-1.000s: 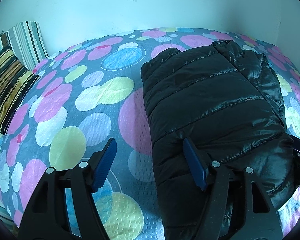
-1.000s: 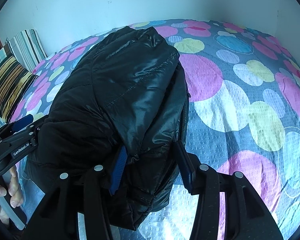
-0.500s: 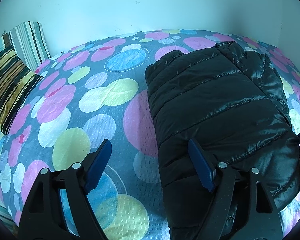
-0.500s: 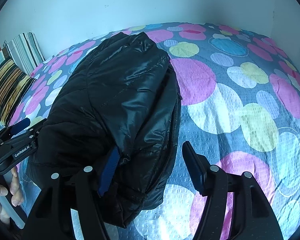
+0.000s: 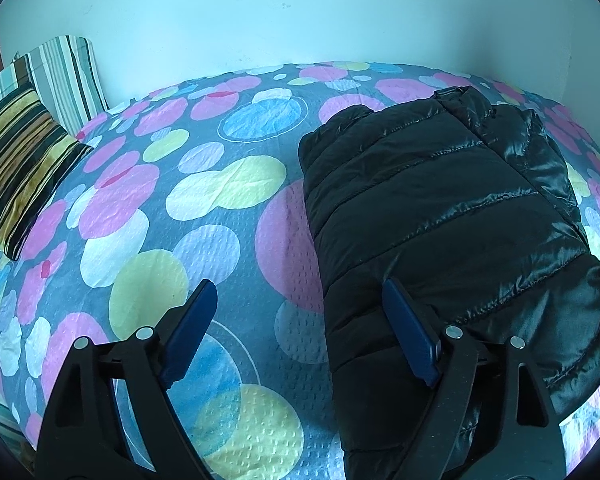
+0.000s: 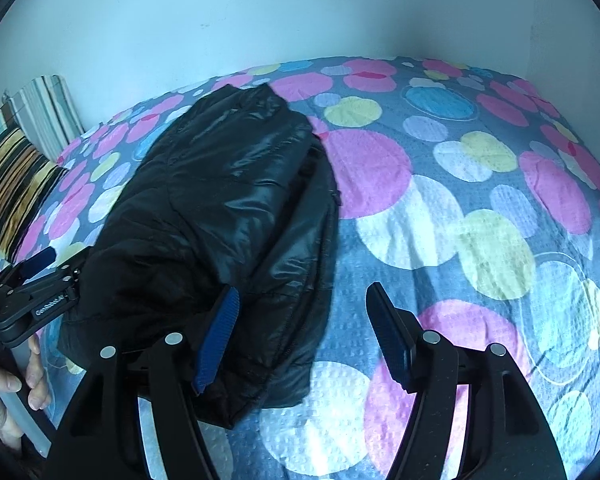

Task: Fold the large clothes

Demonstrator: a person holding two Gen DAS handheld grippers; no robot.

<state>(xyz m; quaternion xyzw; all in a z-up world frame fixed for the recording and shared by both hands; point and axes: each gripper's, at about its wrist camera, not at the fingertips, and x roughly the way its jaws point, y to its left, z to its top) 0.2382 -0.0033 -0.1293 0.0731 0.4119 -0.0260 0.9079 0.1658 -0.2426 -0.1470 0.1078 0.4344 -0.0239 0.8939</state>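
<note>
The black puffer jacket (image 5: pixel 440 216) lies folded into a thick oblong bundle on the polka-dot bedspread (image 5: pixel 172 240); its long axis runs from the near edge of the bed away toward the pale wall (image 5: pixel 260 12), with the collar end (image 5: pixel 460 98) pointing at the wall and the bulkier folded end nearest both cameras; the quilted seams run crosswise to that axis.

Nearest in the left wrist view, the left gripper (image 5: pixel 296 332) hovers low over the jacket's near left corner; its blue-padded fingers stand wide apart and hold nothing; the right finger (image 5: pixel 410 332) is over the jacket's edge, whether touching it I cannot tell, and the left finger (image 5: pixel 188 332) is over bare bedspread beside the jacket.

In the right wrist view, the right gripper (image 6: pixel 300 340) sits at the jacket's near right corner, likewise spread wide with nothing between the pads; its left finger (image 6: pixel 218 340) overlaps the jacket's near fold and its right finger (image 6: pixel 388 340) stands clear over the bedspread; the left gripper (image 6: pixel 40 292) shows at the jacket's far side, gripped by the person's left hand (image 6: pixel 8 384).

Beyond the jacket's left flank, two striped pillows (image 5: pixel 24 152) lean against the wall.
</note>
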